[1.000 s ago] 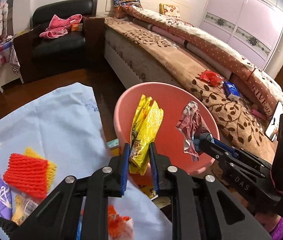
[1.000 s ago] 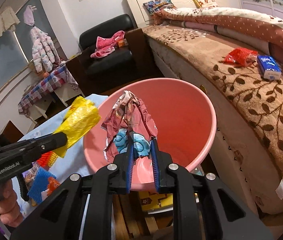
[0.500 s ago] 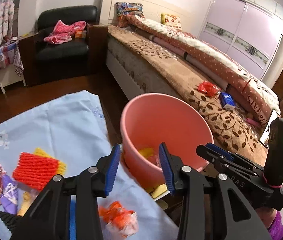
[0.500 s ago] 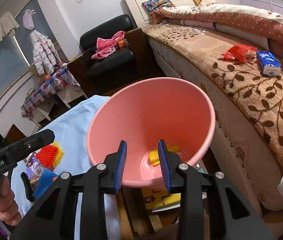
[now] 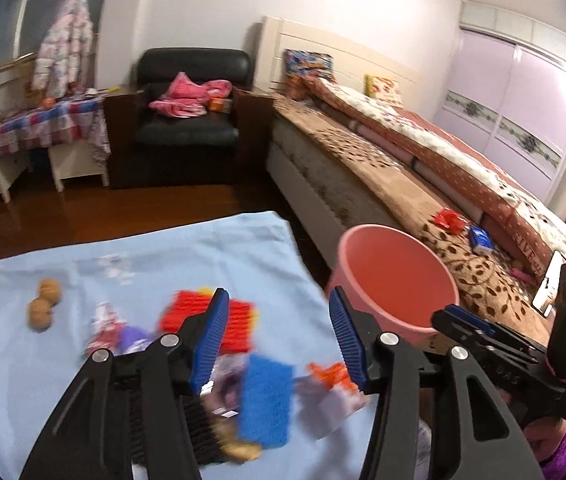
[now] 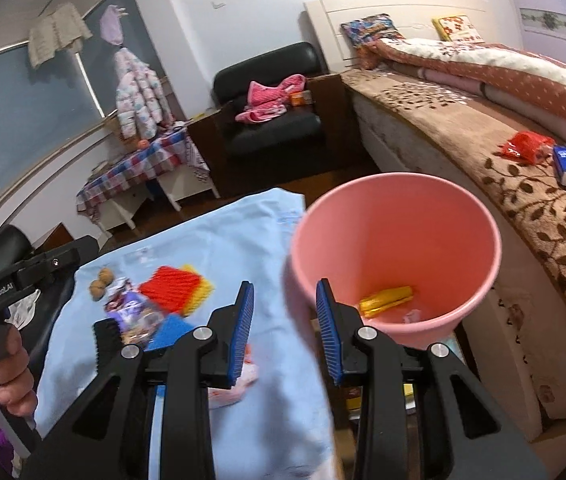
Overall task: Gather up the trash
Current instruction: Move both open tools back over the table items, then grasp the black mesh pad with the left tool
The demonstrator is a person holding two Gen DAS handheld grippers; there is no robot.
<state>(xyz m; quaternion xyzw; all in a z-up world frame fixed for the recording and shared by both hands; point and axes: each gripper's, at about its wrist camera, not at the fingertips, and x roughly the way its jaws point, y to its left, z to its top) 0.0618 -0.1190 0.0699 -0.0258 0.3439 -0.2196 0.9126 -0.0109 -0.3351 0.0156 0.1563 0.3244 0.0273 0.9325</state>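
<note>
Your two wrist cameras look forward and down; the left faces the cloth, the right the bucket, and both views share these

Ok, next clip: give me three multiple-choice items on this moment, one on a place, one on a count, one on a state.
1. Where is the yellow wrapper?
A. On the blue cloth
B. In the pink bucket
C. On the bed

2. How many walnuts lie on the blue cloth?
A. Two
B. Four
C. None

3. What is between the left gripper pads?
A. A red net
B. The yellow wrapper
C. Nothing

Key: 1 B, the right wrist view shows the wrapper on the floor of the pink bucket. 2 A, two brown walnuts sit side by side near the cloth's far left. 3 C, the jaws are opening and the trash seen between them lies on the cloth beneath, ungripped.
</note>
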